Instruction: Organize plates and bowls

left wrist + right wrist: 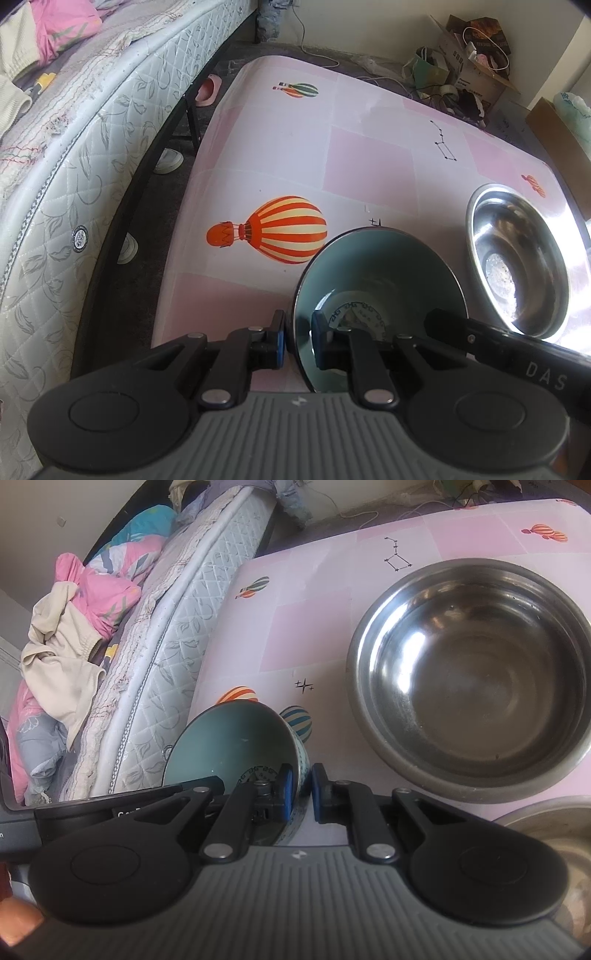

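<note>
Both the left hand-held gripper (298,341) and right hand-held gripper (303,794) pinch the teal bowl's (376,280) rim, carrying it — next, nest it inside the steel bowl (476,679).

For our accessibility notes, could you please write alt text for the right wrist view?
The right gripper clamps the rim of a tilted teal bowl, beside a large empty steel bowl on a pink balloon-print table.

Showing teal inside the ceramic bowl (380,280), with dark patterning at its centre; gleaming silver across the steel basin (476,679); displaying pink-and-white checks, orange-striped balloons and black constellations over the tablecloth (365,166).
</note>
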### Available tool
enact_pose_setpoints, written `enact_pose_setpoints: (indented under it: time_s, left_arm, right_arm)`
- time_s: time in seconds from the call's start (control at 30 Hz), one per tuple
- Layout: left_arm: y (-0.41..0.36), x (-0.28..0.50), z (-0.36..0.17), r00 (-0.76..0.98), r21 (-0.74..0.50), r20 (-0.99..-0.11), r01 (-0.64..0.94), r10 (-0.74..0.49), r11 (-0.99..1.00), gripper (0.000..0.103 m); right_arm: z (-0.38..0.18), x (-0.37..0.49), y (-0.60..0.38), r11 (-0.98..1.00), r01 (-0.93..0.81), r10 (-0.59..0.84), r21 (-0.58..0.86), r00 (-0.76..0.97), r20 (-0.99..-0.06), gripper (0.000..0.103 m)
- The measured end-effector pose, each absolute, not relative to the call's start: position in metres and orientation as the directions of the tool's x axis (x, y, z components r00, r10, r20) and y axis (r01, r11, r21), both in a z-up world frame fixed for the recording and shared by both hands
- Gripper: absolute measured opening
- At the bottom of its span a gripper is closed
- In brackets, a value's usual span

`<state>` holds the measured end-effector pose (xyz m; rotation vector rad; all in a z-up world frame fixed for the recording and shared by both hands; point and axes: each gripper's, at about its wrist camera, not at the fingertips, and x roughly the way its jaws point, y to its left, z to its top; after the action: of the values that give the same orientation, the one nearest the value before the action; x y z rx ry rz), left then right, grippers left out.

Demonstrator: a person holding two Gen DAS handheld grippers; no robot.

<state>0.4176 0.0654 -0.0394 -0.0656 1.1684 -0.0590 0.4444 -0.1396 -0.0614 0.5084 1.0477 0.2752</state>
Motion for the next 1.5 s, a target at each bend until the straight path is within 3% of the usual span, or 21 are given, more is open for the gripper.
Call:
enact_pose_setpoints:
  time_s: [0.47, 0.9, 1.5]
  left_arm:
    - [0.055, 0.411, -0.004, 0.439, -0.081, -0.895, 0.019, -0.081, 0.997, 0.015]
    - [-0.015, 0.425, 0.017, 0.459, -0.092, -0.878, 0.111, -0.133, 0.990, 0.015]
    - [-0.095, 0.461, -0.021, 0.387, -0.084, -0.909, 0.193, -0.154, 0.978, 0.015]
  right_arm:
    - [-0.031, 0.437, -0.152, 0.843, -0.001, 0.459, 0.538, 0.521, -0.719, 0.009]
    - [-0.003, 0.433, -0.217, 0.835, 0.053, 0.414, 0.547, 0.595, -0.689, 0.009]
    - [-0.036, 0.453, -0.311, 0.807, 0.185, 0.351, 0.561, 0.615, -0.706, 0.009]
